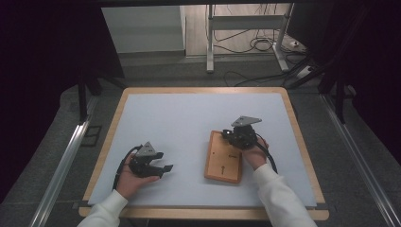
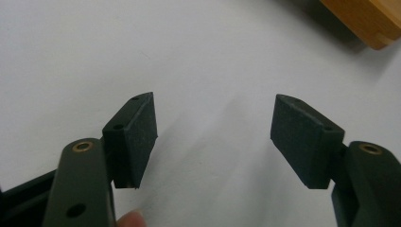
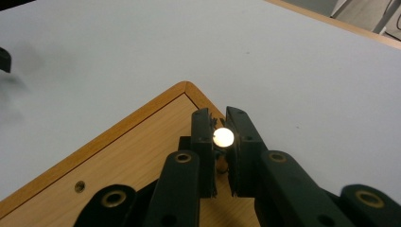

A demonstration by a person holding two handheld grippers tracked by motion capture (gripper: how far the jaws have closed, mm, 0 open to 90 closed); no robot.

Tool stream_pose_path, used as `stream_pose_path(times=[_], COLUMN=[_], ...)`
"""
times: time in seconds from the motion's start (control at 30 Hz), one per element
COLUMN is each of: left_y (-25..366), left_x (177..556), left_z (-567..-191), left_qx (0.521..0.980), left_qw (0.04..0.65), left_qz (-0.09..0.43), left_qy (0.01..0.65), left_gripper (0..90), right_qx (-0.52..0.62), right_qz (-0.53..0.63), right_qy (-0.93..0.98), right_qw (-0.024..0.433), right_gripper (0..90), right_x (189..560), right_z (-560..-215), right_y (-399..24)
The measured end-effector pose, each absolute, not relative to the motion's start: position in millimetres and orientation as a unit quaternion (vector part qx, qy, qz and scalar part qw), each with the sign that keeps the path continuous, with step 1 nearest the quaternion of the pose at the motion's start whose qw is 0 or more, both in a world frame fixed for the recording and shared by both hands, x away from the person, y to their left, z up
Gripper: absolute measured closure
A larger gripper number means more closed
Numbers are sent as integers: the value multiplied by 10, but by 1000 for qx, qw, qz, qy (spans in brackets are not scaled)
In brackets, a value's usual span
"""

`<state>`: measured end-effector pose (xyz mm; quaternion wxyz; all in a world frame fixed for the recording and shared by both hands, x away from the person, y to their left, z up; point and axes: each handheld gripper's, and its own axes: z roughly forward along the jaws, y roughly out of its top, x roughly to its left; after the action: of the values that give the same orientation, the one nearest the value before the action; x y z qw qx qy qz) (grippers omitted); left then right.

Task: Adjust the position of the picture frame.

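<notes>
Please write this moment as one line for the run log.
left gripper: open, holds nothing | right gripper: shut on small round peg, above wooden board corner | white mat

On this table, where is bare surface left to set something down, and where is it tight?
The whole far half of the white mat is bare, as is the strip between the left hand-held gripper and the wooden board. It is tight at the board's far end, where the right hand-held gripper pinches a small round peg.

wooden board (image 1: 223, 163) is tan with a darker orange rim and a black arrow; peg (image 3: 223, 137) is bright white; grippers are black.
</notes>
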<state>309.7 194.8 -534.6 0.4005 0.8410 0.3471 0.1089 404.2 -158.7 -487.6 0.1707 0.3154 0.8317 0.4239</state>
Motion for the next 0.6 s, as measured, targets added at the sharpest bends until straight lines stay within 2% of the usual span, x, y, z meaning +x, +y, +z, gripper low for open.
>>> stream_pose_path(times=[0.43, 0.6], left_y=[1950, 1956], left_x=[3097, 3094], left_z=[-5346, -5339], left_qx=[842, 842], left_qw=[400, 401], left_qz=[107, 108], left_qy=[346, 344], left_gripper=[318, 317], right_qx=[251, 235], right_qz=[406, 391], right_qy=[864, 878], right_qw=[160, 143], right_gripper=[826, 828], right_x=[3834, 3786], right_z=[-4946, -5040], right_y=[-1068, -860])
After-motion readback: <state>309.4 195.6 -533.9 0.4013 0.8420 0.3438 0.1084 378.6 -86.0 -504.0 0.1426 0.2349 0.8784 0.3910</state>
